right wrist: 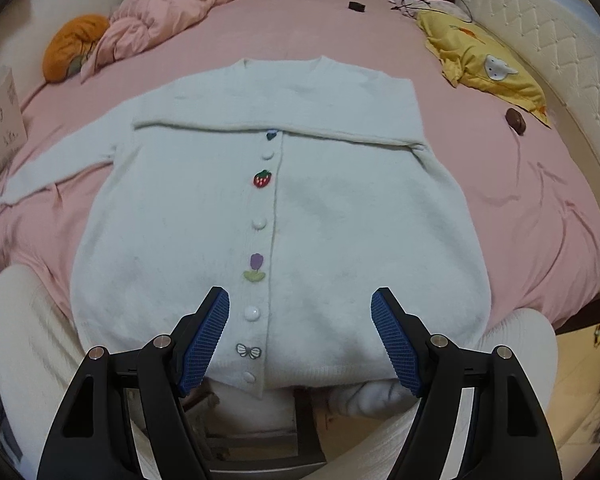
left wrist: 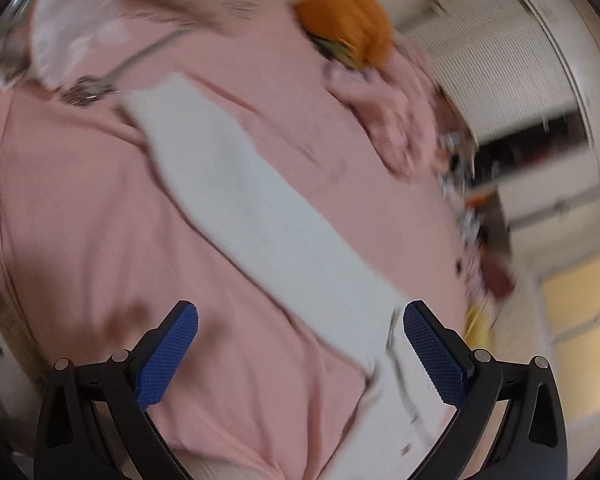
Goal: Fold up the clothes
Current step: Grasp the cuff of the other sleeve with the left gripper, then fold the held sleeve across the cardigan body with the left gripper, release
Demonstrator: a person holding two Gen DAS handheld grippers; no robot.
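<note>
A white button-up cardigan [right wrist: 284, 208] lies flat, front up, on the pink bed sheet [right wrist: 308, 28]. One sleeve [right wrist: 340, 132] is folded across its chest; the other sleeve [right wrist: 60, 156] stretches out to the left. My right gripper [right wrist: 300, 320] hovers open over the hem, with nothing between its fingers. The left wrist view is blurred by motion. In it the outstretched sleeve [left wrist: 260, 208] runs diagonally over the sheet [left wrist: 80, 220]. My left gripper [left wrist: 300, 324] is open above the sleeve's near end, whose cloth lies beside the right finger [left wrist: 432, 344], not pinched.
An orange cushion [right wrist: 74, 46] and a crumpled pink quilt [right wrist: 172, 8] lie at the back left. A yellow cloth [right wrist: 480, 60] and a small brown object [right wrist: 516, 120] sit at the right, by the padded headboard [right wrist: 548, 40]. A cardboard box [right wrist: 0, 128] stands left. A person's white-clad legs [right wrist: 32, 340] flank the hem.
</note>
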